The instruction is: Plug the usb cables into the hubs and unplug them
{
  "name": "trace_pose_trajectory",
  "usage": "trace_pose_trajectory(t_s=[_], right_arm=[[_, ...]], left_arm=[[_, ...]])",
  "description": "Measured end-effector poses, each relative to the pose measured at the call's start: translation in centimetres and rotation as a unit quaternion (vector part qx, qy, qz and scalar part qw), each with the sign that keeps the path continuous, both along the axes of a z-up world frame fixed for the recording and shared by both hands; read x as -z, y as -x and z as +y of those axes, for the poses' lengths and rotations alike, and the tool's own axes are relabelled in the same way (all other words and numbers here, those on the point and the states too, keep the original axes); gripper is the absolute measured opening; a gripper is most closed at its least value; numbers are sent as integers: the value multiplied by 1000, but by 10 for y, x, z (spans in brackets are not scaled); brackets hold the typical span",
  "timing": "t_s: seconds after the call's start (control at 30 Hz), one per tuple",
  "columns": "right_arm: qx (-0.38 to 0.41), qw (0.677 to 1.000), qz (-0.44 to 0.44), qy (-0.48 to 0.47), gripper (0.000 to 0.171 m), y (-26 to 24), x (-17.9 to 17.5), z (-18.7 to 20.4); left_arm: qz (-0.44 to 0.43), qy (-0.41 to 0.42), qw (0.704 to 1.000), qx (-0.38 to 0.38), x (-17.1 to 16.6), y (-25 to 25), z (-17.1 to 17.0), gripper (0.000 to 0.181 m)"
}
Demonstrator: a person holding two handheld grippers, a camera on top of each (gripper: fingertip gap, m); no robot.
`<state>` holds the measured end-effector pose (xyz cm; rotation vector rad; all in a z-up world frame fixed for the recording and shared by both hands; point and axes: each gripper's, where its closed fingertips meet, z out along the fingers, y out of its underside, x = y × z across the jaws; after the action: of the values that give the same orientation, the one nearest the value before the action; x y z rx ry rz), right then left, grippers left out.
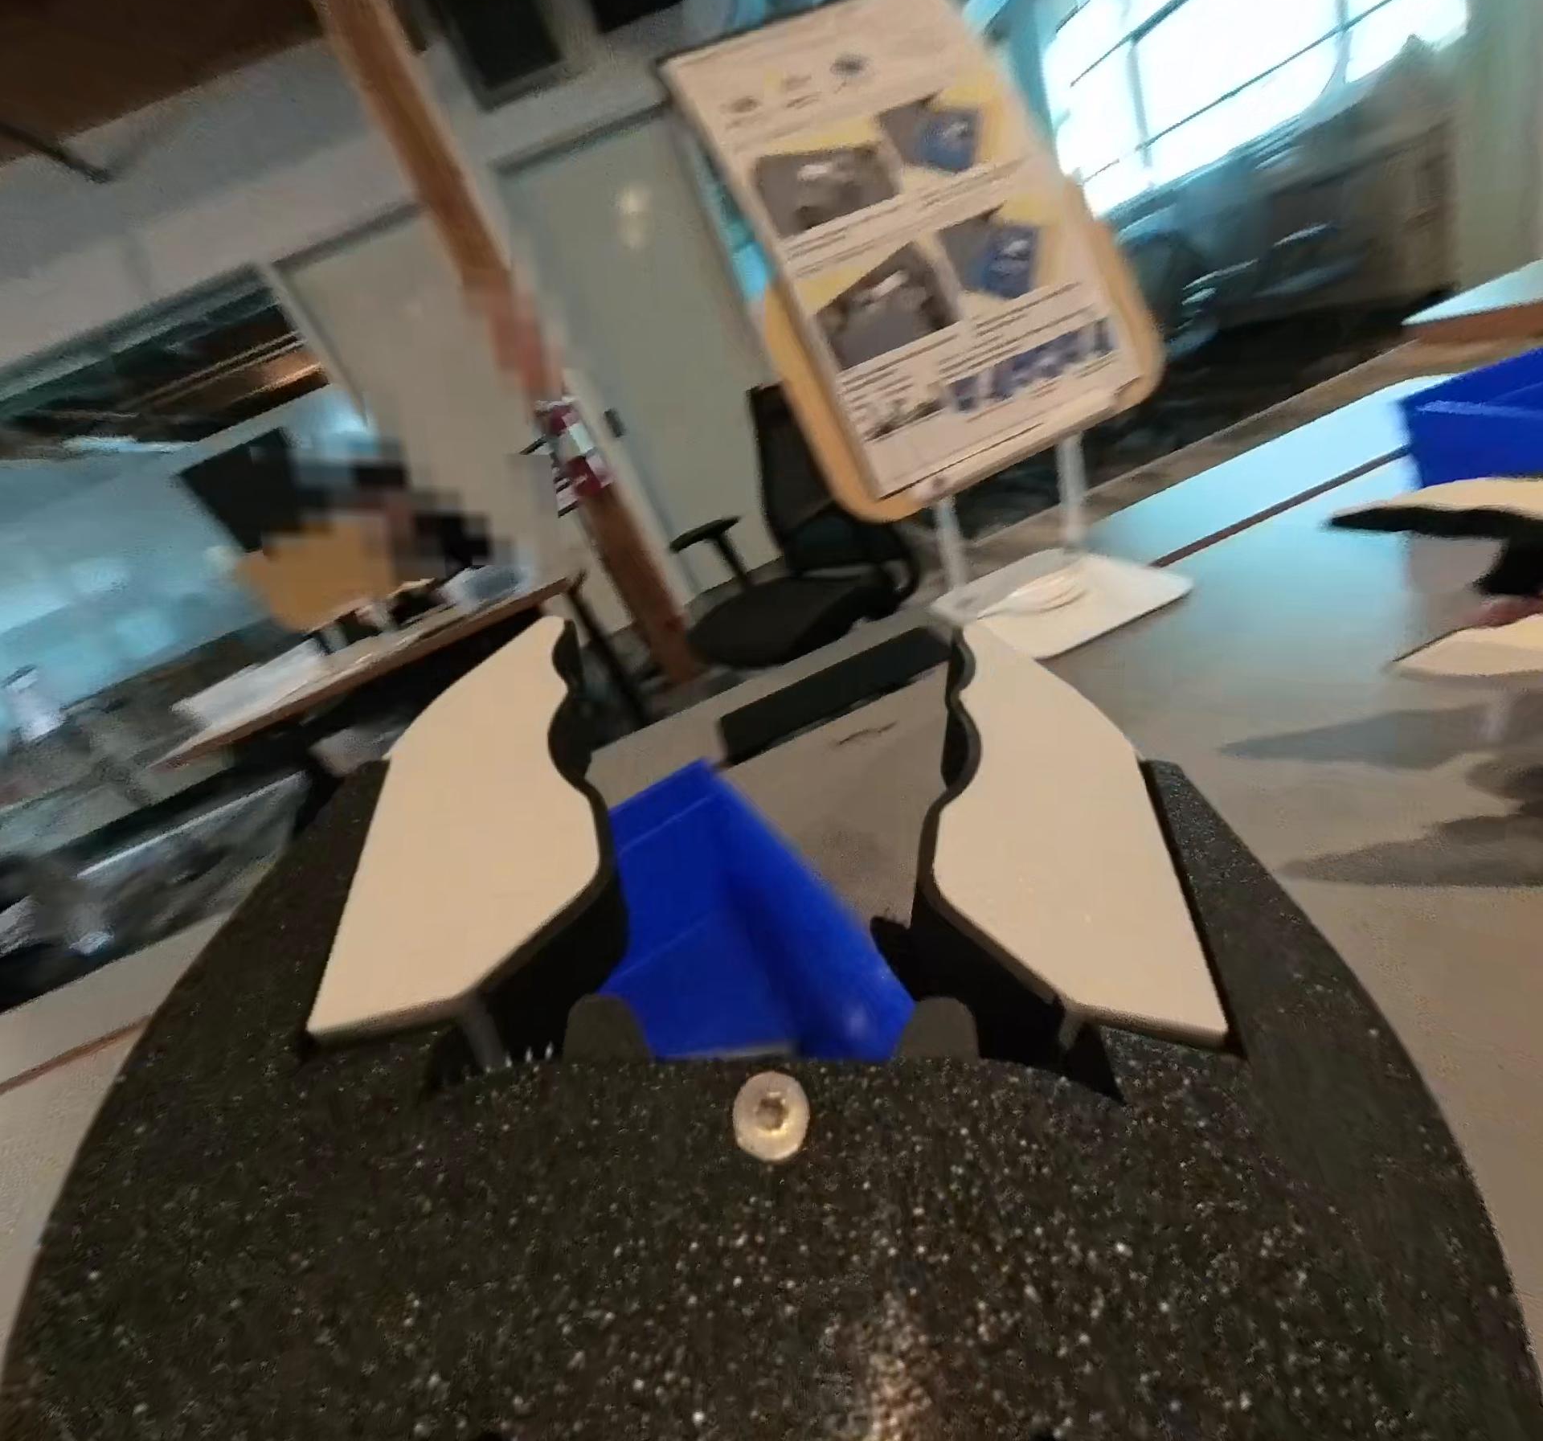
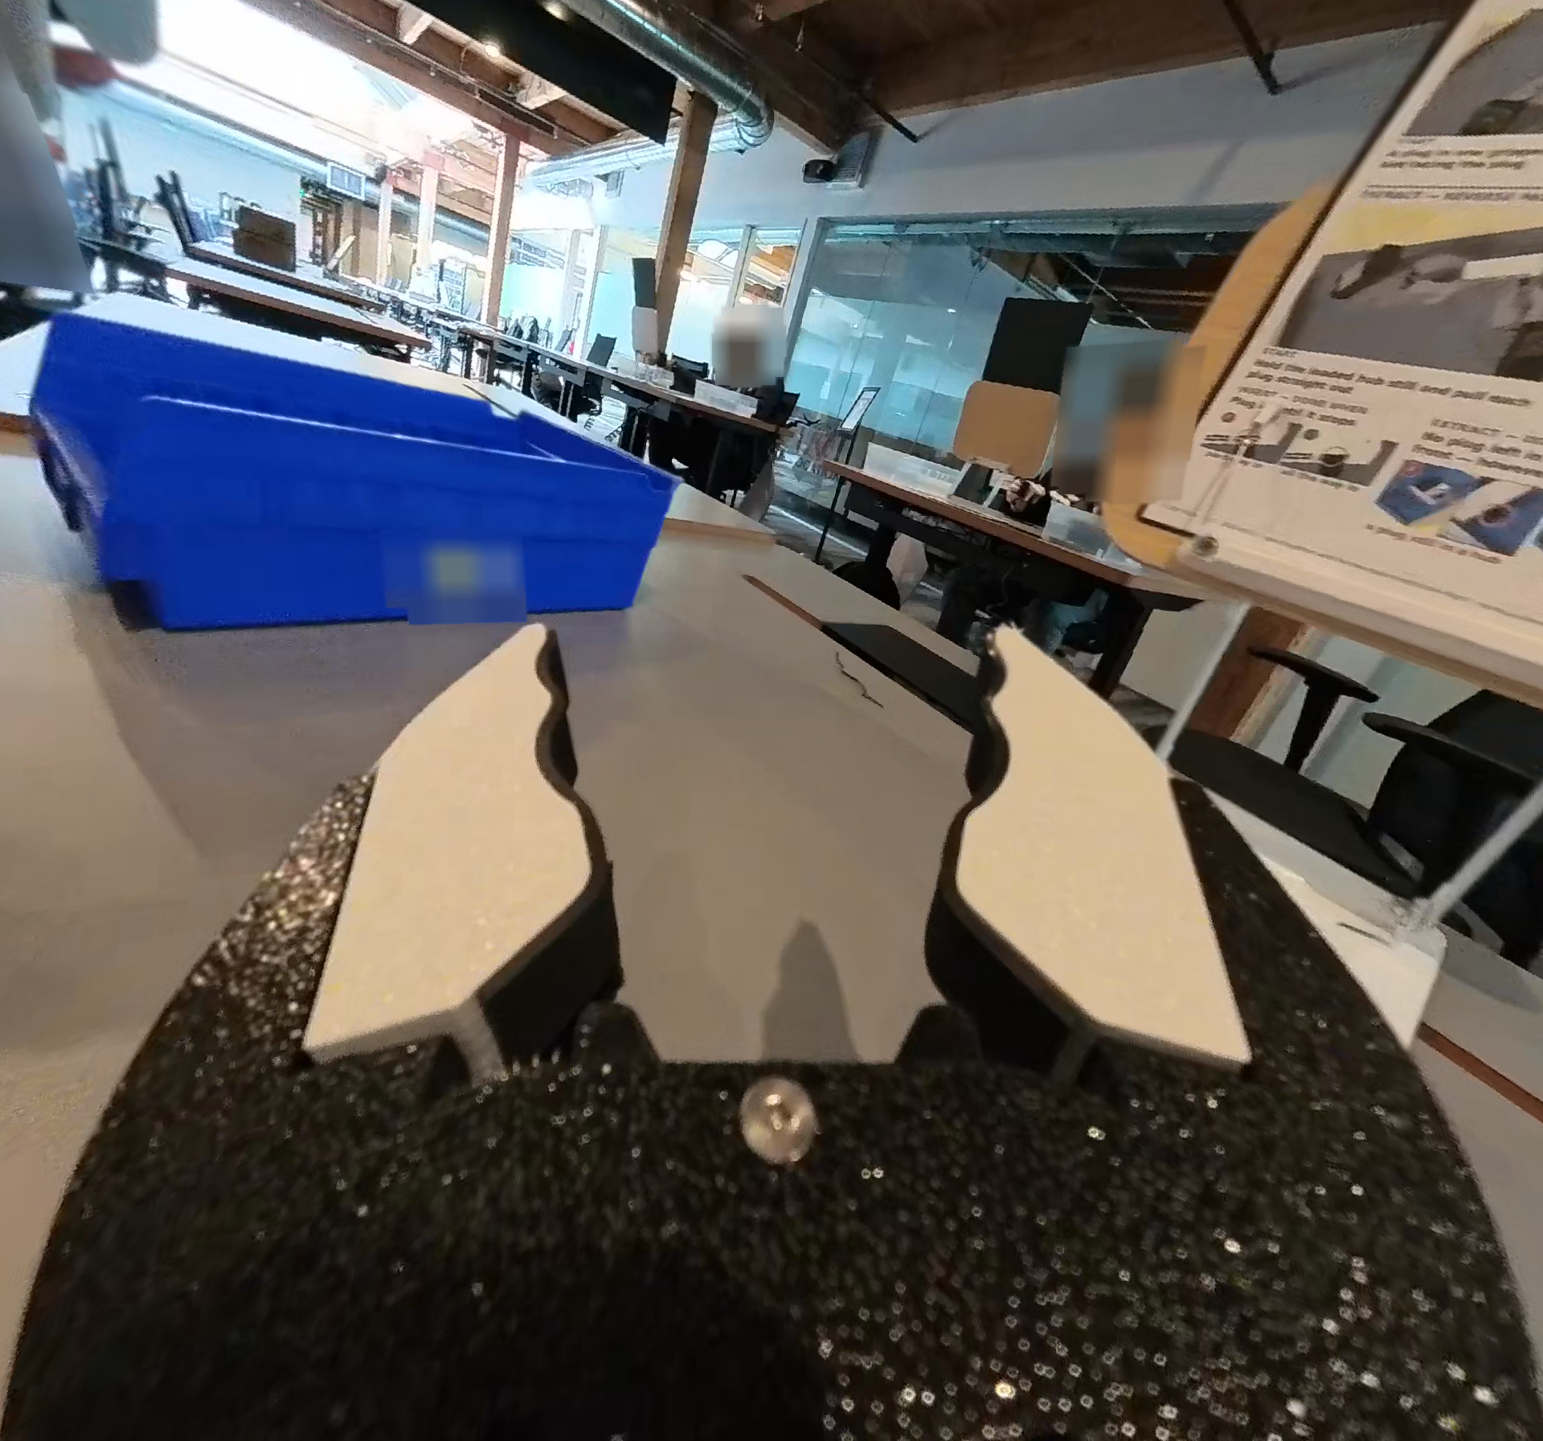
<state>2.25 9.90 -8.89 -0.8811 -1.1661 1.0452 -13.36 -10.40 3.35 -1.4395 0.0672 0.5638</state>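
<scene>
No USB cable or hub shows clearly in either view. My left gripper (image 1: pixel 760 641) is open, and the left wrist view is blurred by motion. A blue plastic bin (image 1: pixel 735 925) shows through the gap near the base of its fingers, lying below them and not gripped. My right gripper (image 2: pixel 772 637) is open and empty, low over the bare grey table (image 2: pixel 751 816). A blue bin (image 2: pixel 334 482) stands on the table ahead and to its left. Another blue bin (image 1: pixel 1486 424) sits at the right edge of the left wrist view.
An instruction sheet on a wooden board with a white stand (image 1: pixel 918 232) stands on the table, and also shows at the right of the right wrist view (image 2: pixel 1378 315). A blurred black shape on white sheets (image 1: pixel 1436 524) lies at the right. A black office chair (image 1: pixel 801 591) stands beyond the table edge.
</scene>
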Motion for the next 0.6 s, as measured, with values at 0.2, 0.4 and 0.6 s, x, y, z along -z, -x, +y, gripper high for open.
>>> trace_pose_trajectory(t_s=[0.2, 0.4, 0.6], right_arm=[[-28, 999, -4, -39, 83, 21, -17, -38], [-87, 995, 19, -44, 76, 68, -52, -89], [-137, 987, 34, -82, 66, 133, -89, -140]], left_arm=[[-24, 34, 992, -122, -2, 78, -94, 81], [-73, 54, 991, -95, 7, 95, -111, 78], [-95, 47, 992, -75, 11, 101, -117, 76]])
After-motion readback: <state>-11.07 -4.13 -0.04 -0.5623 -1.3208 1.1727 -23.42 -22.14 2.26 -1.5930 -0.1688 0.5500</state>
